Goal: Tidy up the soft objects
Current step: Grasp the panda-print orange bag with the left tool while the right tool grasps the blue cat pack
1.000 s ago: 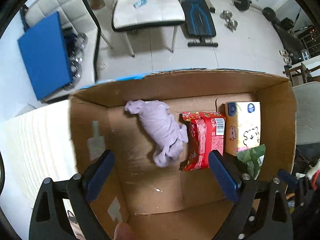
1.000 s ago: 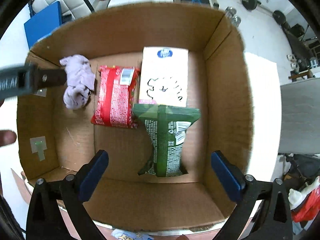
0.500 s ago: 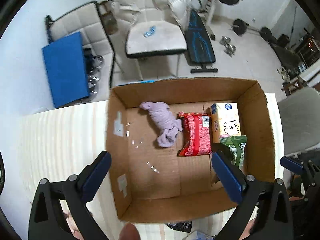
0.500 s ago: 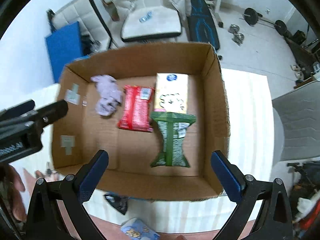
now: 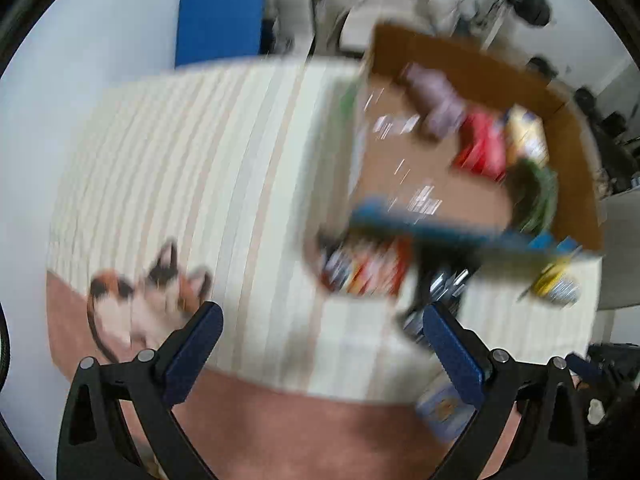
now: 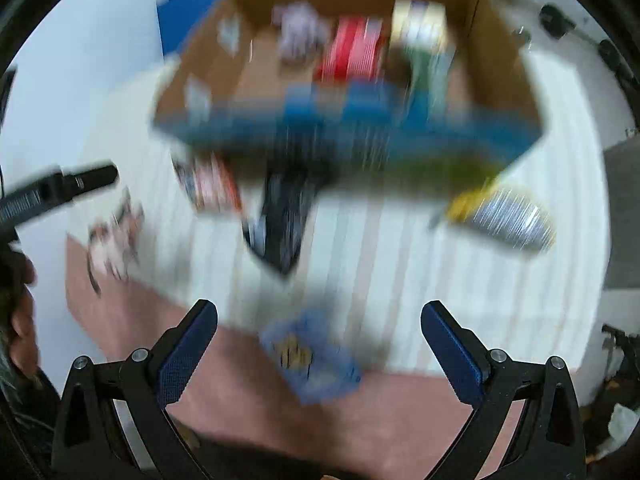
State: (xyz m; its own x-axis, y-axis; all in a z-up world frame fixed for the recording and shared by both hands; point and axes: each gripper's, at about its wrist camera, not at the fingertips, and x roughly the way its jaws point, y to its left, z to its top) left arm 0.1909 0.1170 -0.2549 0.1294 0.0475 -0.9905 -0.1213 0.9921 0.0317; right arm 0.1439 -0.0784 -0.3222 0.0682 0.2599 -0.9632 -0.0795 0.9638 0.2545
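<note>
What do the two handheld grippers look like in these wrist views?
Both match: the left gripper and right gripper have black skeletal frames with triangular cut-outs and silver screw heads, ending in flat dark-blue textured pads. The left one's black body shows white lettering, too blurred to read.

We look almost straight down from both wrist cameras, each with its own wide-open claw at the bottom edge: the left claw and the right claw. Both views are motion-blurred. In the left view the brown cardboard box sits in the upper right, with the pale striped surface filling the middle. In the right view the same box lies top centre. Both share the box, the surface, and a small blue patterned packet near the lower edge.
</note>
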